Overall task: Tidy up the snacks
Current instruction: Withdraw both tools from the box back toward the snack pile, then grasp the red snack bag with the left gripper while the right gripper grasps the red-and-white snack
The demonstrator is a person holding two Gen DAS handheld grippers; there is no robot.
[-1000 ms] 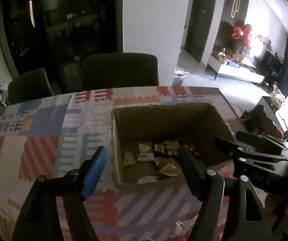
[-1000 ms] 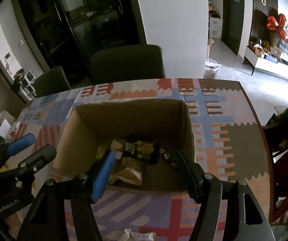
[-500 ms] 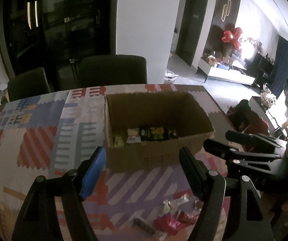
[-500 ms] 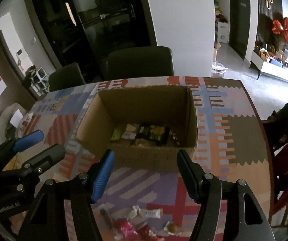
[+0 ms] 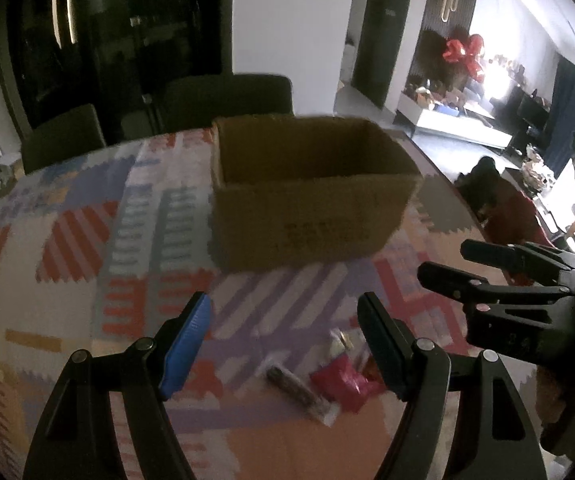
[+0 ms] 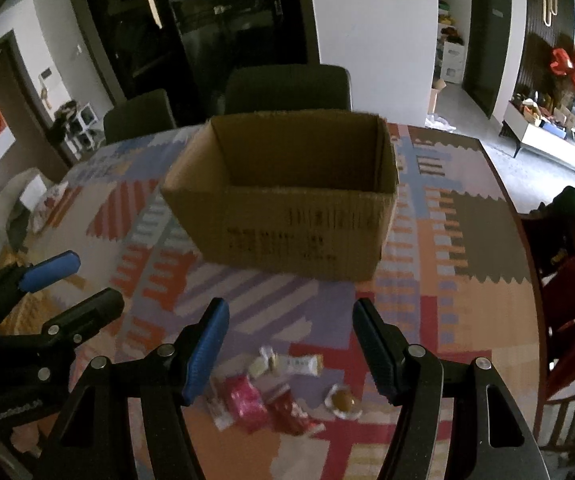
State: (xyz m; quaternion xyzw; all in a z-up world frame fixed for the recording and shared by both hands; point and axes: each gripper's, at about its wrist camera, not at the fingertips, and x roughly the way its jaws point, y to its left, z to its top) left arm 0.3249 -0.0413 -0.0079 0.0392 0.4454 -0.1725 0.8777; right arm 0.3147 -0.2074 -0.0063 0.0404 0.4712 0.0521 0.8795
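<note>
Both tongs empty and spread above the last loose snacks, with the box waiting behind.

The left tongs [image 5: 283, 340] and right tongs [image 6: 289, 344] hover side by side, jaws wide apart and holding nothing, aimed down at the near edge of the worktop [image 6: 467, 320]. That is where the loose snacks lie: a pink packet [image 6: 245, 402], a red packet [image 6: 287, 406], a pale bar [image 6: 301, 365], a round brown sweet [image 6: 342, 401] and a dark bar [image 5: 293, 386]. The cardboard box [image 6: 287, 216] stands open-topped further back, apart from them, probably as the place to collect them; its inside is hidden from this low angle. The wide jaws suit a drop onto a packet next.
</note>
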